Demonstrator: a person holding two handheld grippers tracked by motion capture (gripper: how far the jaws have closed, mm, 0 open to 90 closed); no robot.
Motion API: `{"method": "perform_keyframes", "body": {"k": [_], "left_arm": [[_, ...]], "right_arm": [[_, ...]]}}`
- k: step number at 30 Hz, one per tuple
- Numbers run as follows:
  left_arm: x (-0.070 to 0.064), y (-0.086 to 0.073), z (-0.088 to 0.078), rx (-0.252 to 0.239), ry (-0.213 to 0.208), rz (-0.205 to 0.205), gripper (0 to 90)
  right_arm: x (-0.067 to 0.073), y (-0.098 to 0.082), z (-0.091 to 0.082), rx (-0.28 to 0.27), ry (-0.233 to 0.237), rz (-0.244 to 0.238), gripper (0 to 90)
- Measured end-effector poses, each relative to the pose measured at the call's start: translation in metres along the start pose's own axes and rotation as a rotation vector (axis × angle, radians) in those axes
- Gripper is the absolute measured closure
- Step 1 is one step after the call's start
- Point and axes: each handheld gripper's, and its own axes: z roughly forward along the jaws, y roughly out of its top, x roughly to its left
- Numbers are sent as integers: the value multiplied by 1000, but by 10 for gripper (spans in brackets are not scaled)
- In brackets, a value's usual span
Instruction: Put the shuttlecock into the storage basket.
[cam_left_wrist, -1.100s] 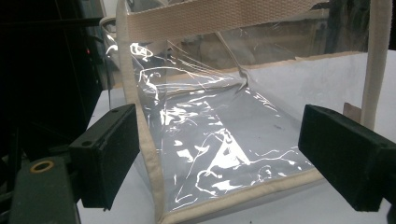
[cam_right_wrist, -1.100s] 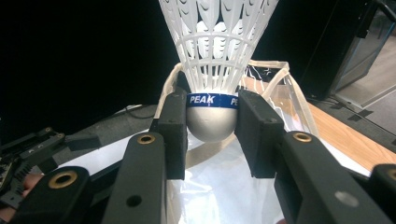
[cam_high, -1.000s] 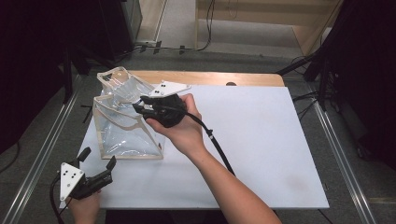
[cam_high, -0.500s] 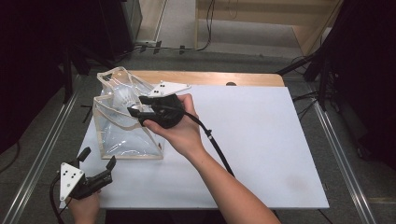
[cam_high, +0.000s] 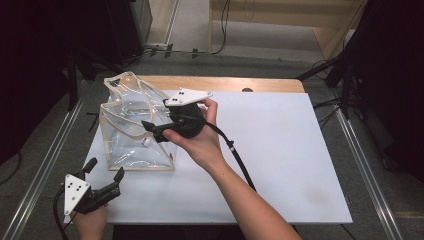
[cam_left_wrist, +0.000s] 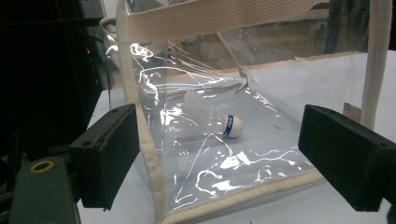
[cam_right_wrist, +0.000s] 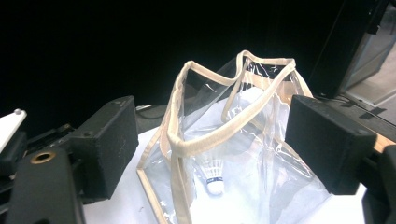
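Jaws of the right gripper (cam_high: 152, 131) stand spread, having just been opening, with nothing pinched between the pads; in the right gripper view the two black blocks frame the clear bag (cam_right_wrist: 233, 154) without touching it. That gripper hangs over the bag's open top at about 10 o'clock from the centre of the white bench (cam_high: 280, 150), held in the right hand (cam_high: 197, 142), its cable trailing back toward 5 o'clock.

Down through the bag's mouth the right gripper view shows a white shuttlecock (cam_right_wrist: 214, 177) lying on the bag's floor, cork end with a blue band toward the camera, between the two pads in the picture but well below them. A cream fabric strap (cam_right_wrist: 219, 135) crosses the mouth of the bag above it.

Jaws of the left gripper (cam_high: 102, 177) are also spread wide and hold nothing. It rests at the bench's near left corner, around 8 o'clock, just beside the bag's near bottom edge. From there its own view looks level through the clear wall at the shuttlecock (cam_left_wrist: 212, 122), which lies on its side inside the bag (cam_left_wrist: 224, 154), cork toward 3 o'clock, apart from both pads.
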Motion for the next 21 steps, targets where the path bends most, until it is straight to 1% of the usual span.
{"method": "perform_keyframes", "body": {"k": [1,2,3,4,5,6,7,10,11,12,13,16,18,19,21], "left_arm": [[0,0,0,0,0,0,132],[0,0,0,0,0,0,133],[0,0,0,1,0,2,133],[0,0,0,1,0,1,133],[0,0,0,1,0,2,133],[0,0,0,1,0,1,132],[0,0,0,2,0,2,133],[0,0,0,1,0,2,133],[0,0,0,1,0,1,133],[-1,0,0,1,1,1,132],[-1,0,0,1,0,0,133],[-1,0,0,1,1,0,133],[-1,0,0,2,1,1,133],[-1,0,0,2,1,2,133],[-1,0,1,2,2,3,133]], "right_arm": [[0,-1,-1,2,-2,-7,124],[-1,-3,-3,6,-6,-17,112],[-1,-3,-3,6,-6,-17,112],[-1,-6,-4,10,-33,-25,112],[-1,-6,-4,10,-33,-25,112],[-1,-7,-5,9,-53,-29,112],[-2,-10,-8,6,-56,-29,86],[-4,-12,-11,0,-54,-23,85],[-7,-14,-13,-5,-50,-13,83],[-8,-15,-14,-5,-53,-16,67],[-9,-16,-16,-4,-49,-16,8],[-11,-19,-19,-4,-44,-14,0],[-12,-20,-20,-2,-51,-15,0],[-14,-23,-22,-2,-66,-21,0],[-14,-24,-23,2,-69,-16,0]]}}
